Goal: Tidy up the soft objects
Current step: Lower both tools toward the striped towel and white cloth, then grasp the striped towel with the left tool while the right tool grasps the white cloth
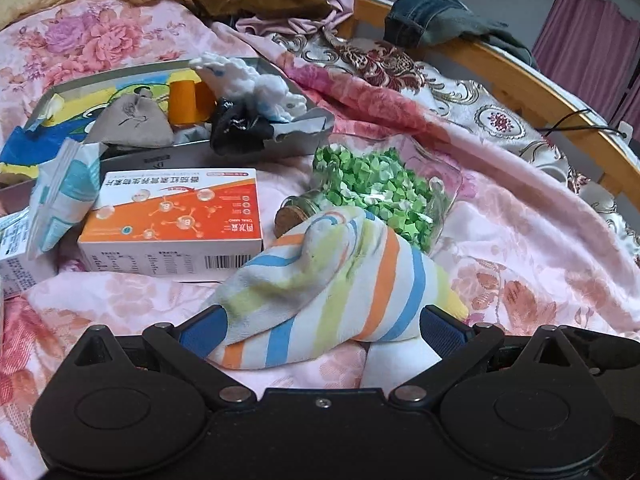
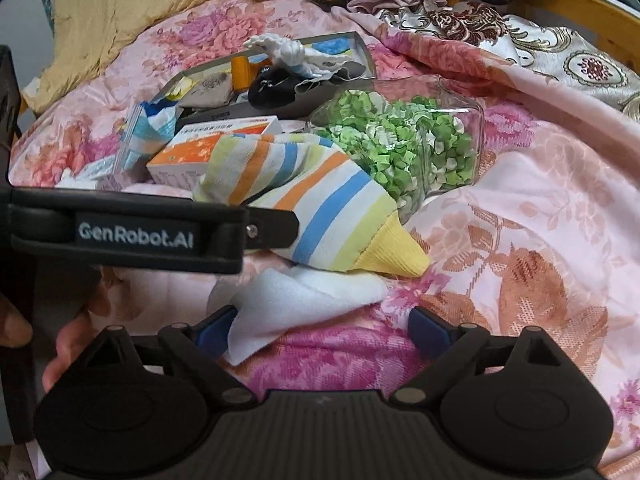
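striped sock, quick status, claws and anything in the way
Left claw open around striped sock, not clamped. Right claw open at white foam piece. Jar of green paper stars touching behind the sock.

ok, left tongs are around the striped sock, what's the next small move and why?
Probably close the left tongs on the striped pastel sock. Its cuff end lies between the wide blue pads, which don't visibly squeeze it, and it rests on the pink floral bedspread, so nothing is held yet.

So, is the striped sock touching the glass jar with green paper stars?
Touching. In the right wrist view the striped sock lies against the glass jar, overlapping its lower side with no gap visible.
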A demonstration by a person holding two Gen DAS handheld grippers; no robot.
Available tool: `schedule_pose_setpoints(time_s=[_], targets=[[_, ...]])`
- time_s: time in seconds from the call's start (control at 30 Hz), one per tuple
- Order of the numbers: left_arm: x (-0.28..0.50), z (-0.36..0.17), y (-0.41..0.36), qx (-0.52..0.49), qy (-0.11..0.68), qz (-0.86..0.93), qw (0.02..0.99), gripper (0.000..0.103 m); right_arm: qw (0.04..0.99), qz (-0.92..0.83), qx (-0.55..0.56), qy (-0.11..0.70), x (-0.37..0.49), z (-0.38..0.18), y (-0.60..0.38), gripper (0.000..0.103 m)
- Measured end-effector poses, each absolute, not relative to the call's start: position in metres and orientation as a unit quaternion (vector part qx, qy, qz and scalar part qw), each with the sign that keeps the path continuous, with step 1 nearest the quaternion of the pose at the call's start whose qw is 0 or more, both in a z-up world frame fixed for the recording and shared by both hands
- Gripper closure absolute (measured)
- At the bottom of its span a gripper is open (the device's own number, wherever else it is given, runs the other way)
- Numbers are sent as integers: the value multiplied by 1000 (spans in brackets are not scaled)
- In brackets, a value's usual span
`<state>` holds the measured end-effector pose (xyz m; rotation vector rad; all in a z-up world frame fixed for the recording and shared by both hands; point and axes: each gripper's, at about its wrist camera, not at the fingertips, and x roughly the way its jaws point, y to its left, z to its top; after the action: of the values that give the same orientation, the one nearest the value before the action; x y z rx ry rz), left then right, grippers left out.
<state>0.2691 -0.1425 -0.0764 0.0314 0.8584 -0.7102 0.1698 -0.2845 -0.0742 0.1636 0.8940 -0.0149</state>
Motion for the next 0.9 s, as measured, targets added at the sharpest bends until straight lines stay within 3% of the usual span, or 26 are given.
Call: schedule_pose_setpoints(time_s=[0.23, 0.4, 0.77, 0.9], targets=[[276, -80, -153, 17, 420, -352, 836, 8, 901, -2, 82, 427, 173, -76, -280, 22], [284, -85, -155, 6, 436, -336, 835, 25, 905, 2, 79, 419, 173, -75, -277, 32], [285, -93, -161, 31, 450, -318, 834, 43, 908, 14, 65, 413, 174, -75, -271, 52], [287, -91, -163, 29, 453, -312, 835, 57, 909, 17, 62, 413, 174, -76, -269, 65]])
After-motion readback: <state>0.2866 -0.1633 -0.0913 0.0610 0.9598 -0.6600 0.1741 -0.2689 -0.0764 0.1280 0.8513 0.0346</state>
